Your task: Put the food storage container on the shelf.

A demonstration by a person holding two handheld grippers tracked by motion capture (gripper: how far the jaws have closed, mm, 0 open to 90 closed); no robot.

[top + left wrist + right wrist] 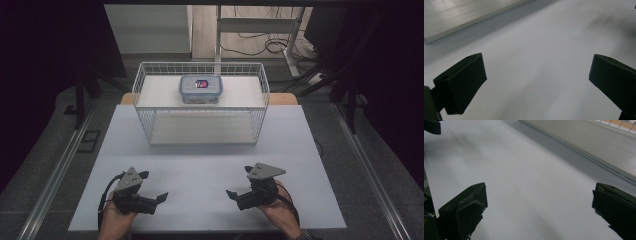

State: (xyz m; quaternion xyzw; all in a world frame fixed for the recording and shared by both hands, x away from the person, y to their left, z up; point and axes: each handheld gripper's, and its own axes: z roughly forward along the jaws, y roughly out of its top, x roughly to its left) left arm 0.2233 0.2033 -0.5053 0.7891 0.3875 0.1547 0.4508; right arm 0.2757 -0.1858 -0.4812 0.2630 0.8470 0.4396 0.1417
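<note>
On the pale grey table [200, 165], two black two-jaw grippers rest near the front edge, well apart. The left gripper [154, 187] has its jaws spread, empty. The right gripper [239, 182] likewise. Behind them stands one white wire basket [145, 90], holding one clear lidded plastic box [201, 88].

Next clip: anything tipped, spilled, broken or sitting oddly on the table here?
Nothing stands out. The wire basket stands upright and square at the far side of the table, with the lidded plastic container upright inside it. The left gripper and right gripper are open, empty, near the front edge.
</note>
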